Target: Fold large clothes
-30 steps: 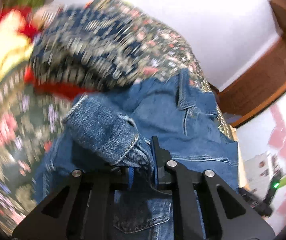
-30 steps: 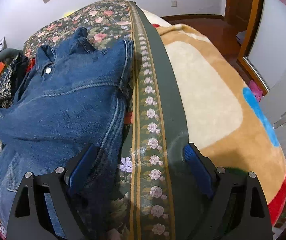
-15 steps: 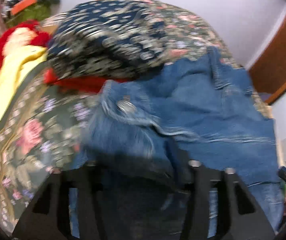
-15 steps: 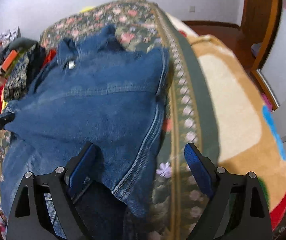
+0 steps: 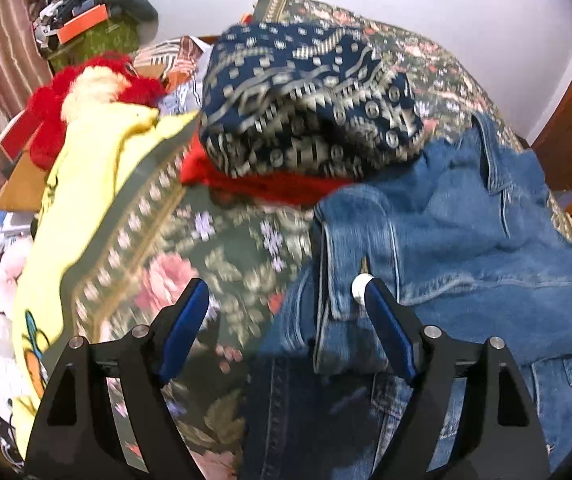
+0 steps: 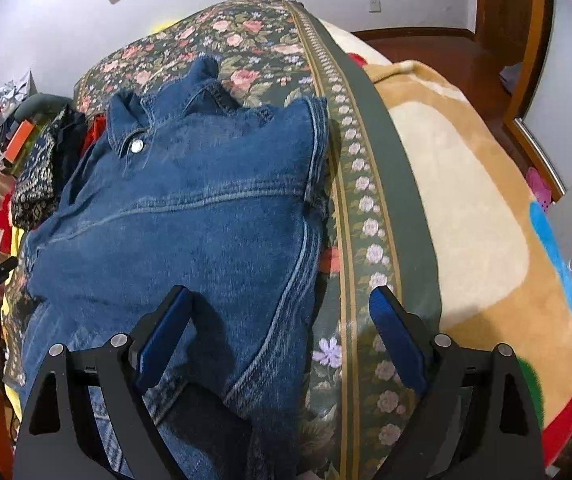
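Lying across the floral bedspread (image 6: 269, 40): denim jacket (image 6: 189, 232), collar toward the far end, a patterned garment (image 5: 310, 108) beside it. Heavy, stiff cloth that holds creases; best taken at hems or seams. Left gripper (image 5: 286, 320) jaws opening, cuff (image 5: 350, 280) loose between them. Right gripper (image 6: 281, 332) wide, holding nothing.

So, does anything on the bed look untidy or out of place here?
Yes. The denim jacket lies rumpled, its folded-in sleeve bunched. A patterned garment sits heaped over something red beside it.
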### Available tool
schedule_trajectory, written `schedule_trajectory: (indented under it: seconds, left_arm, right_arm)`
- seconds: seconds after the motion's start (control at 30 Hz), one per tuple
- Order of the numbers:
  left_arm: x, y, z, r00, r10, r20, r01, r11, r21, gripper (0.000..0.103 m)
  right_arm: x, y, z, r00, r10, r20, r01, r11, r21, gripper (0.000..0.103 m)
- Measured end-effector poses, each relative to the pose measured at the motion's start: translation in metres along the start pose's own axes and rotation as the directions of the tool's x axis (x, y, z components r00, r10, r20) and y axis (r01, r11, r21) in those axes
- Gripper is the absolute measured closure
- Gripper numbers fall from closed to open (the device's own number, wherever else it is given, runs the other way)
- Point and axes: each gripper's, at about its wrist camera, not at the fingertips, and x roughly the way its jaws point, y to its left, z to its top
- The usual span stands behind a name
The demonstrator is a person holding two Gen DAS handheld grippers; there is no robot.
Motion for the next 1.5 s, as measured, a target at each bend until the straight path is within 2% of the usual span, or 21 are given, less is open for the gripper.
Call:
schedule_trajectory:
  seconds: [0.07,0.17,0.27,0.4,0.57,0.7,0.8,0.87,0.9,0.97,1.03,1.13,1.2,1.43,1.5]
  left_arm:
    - [0.005,0.003,0.009,0.999,-0.032,0.001,0.032,0.999,0.001,0.022]
    - [0.025,0.008,0.012,0.987,-0.157,-0.038,0.156,0.987,-0.023,0.017]
    - [0.051,0.005,0.011,0.974,-0.202,-0.105,0.2,0.979,-0.034,0.017]
    - [0.072,0.007,0.021,0.953,-0.283,-0.106,0.275,0.958,-0.087,0.013]
    - [0.108,0.0,0.04,0.921,-0.357,-0.154,0.339,0.931,-0.133,0.013]
    - [0.126,-0.017,0.05,0.913,-0.364,-0.182,0.35,0.931,-0.102,0.013]
    - [0.128,-0.028,0.056,0.912,-0.37,-0.179,0.36,0.929,-0.085,0.024]
    - [0.13,-0.029,0.058,0.922,-0.348,-0.171,0.336,0.937,-0.095,0.035]
    - [0.132,-0.029,0.058,0.926,-0.337,-0.17,0.324,0.941,-0.1,0.043]
    - [0.134,-0.026,0.057,0.92,-0.353,-0.168,0.334,0.934,-0.129,0.049]
    - [0.13,-0.023,0.055,0.912,-0.373,-0.171,0.35,0.924,-0.154,0.062]
    - [0.116,-0.025,0.053,0.91,-0.38,-0.166,0.354,0.92,-0.166,0.078]
    - [0.099,-0.031,0.054,0.912,-0.379,-0.16,0.359,0.923,-0.14,0.086]
    - [0.023,-0.077,0.065,0.926,-0.368,-0.085,0.372,0.928,0.027,0.09]
    - [0.003,-0.091,0.072,0.922,-0.383,-0.055,0.385,0.921,0.05,0.09]
  right_arm:
    - [-0.001,-0.002,0.005,1.0,-0.001,0.009,0.001,1.0,0.012,0.014]
    - [0.004,-0.008,0.014,1.0,0.014,0.006,-0.014,0.998,0.054,0.014]
    - [0.012,-0.015,0.021,1.0,0.028,-0.011,-0.027,0.994,0.101,0.014]
    - [0.029,-0.023,0.031,0.997,0.055,-0.05,-0.047,0.987,0.153,0.014]
    - [0.049,-0.029,0.049,0.992,0.108,-0.064,-0.093,0.974,0.205,0.014]
    - [0.062,-0.028,0.065,0.989,0.134,-0.058,-0.12,0.971,0.205,0.015]
    - [0.073,-0.026,0.076,0.989,0.135,-0.059,-0.121,0.973,0.197,0.028]
    - [0.08,-0.021,0.082,0.987,0.151,-0.062,-0.137,0.973,0.187,0.051]
    - [0.084,-0.019,0.084,0.987,0.145,-0.068,-0.13,0.974,0.184,0.055]
    - [0.088,-0.019,0.087,0.989,0.131,-0.071,-0.116,0.975,0.189,0.082]
    - [0.085,-0.022,0.087,0.987,0.151,-0.059,-0.135,0.968,0.214,0.091]
    - [0.064,-0.019,0.09,0.988,0.153,0.016,-0.154,0.97,0.186,0.095]
    - [0.046,-0.013,0.094,0.987,0.148,0.067,-0.156,0.977,0.144,0.095]
    - [-0.007,0.004,0.116,0.972,0.156,0.173,-0.164,0.986,0.034,0.096]
    - [-0.015,0.004,0.125,0.971,0.154,0.183,-0.161,0.987,0.022,0.096]
